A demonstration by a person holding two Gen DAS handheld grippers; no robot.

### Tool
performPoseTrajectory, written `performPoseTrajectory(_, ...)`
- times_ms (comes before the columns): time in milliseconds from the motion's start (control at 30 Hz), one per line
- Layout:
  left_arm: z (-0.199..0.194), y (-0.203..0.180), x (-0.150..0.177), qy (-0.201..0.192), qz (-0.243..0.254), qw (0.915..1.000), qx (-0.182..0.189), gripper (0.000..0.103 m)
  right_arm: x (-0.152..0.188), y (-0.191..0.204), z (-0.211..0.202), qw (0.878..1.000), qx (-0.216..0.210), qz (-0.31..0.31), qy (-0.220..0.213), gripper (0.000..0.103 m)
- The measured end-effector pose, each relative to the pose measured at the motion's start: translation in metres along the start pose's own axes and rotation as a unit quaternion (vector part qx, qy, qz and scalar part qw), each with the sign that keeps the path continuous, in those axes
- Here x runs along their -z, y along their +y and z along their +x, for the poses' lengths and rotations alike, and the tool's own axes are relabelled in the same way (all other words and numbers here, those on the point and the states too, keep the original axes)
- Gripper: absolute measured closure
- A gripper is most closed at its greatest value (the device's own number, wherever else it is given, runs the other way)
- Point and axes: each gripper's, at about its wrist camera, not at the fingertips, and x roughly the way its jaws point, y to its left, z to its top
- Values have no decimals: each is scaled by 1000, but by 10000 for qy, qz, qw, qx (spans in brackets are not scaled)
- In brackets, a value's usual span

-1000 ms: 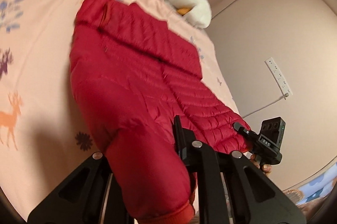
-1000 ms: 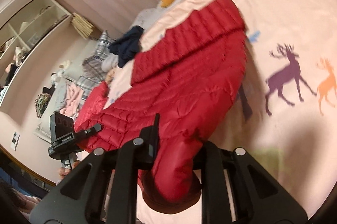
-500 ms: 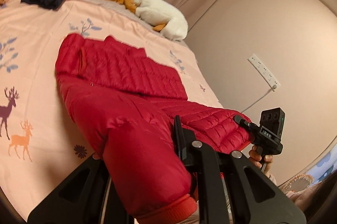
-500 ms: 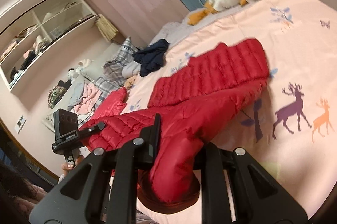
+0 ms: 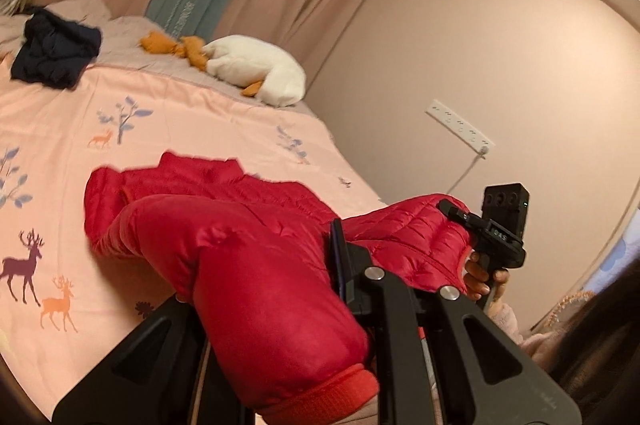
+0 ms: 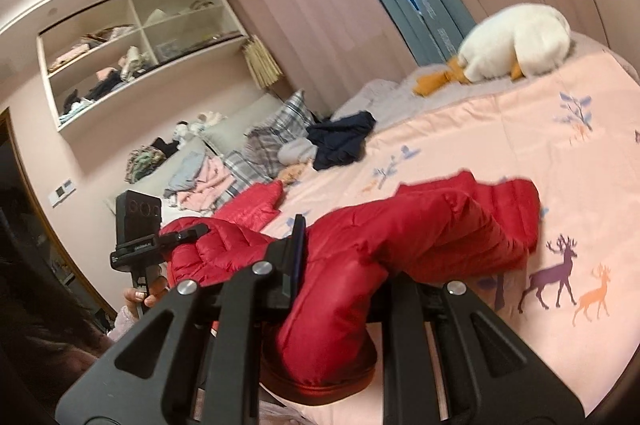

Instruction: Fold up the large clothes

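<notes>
A red quilted down jacket (image 5: 224,225) lies on the pink deer-print bedspread (image 5: 56,129); its near end is lifted off the bed. My left gripper (image 5: 280,309) is shut on one red sleeve with a ribbed cuff (image 5: 320,393). My right gripper (image 5: 460,213) shows at the right, shut on the jacket's other near corner. In the right wrist view the jacket (image 6: 420,233) runs away across the bedspread (image 6: 560,153); my right gripper (image 6: 340,285) is shut on a sleeve. My left gripper (image 6: 192,231) grips the jacket at the left.
A white plush goose (image 5: 256,69) and a dark navy garment (image 5: 52,53) lie at the bed's far end. A wall power strip (image 5: 460,125) is at the right. Piled clothes and pillows (image 6: 240,161) and wall shelves (image 6: 132,53) are on the left.
Both grippers have risen and tilted up, lifting the jacket's near end off the bed. The jacket now bunches toward its far end, and more of the room shows.
</notes>
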Motion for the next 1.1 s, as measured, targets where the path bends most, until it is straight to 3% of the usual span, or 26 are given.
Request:
performPoseTrajectory(167,-13,-8,-7,-158,94,9996,211,88,-9,13,-15,9994,-198,-167,-241,85)
performPoseTrajectory(367,-9,-1,-10,-224,14,9997,4,88,-13,8,-1,9996,-68,-185,-186,84)
performPoseTrajectory(700,34,41,-9,242,-492,9938,-969,88,-7,-31,52,9965,786,149,254,84)
performPoseTrajectory(967,63,59,-14,458,-487,9862,-1516,88,-6,-60,84,9901,1312,216,442,84)
performPoseTrajectory(1100,74,71,-17,483,-627,9839,-1600,88,-7,-74,96,9876,1449,293,536,84)
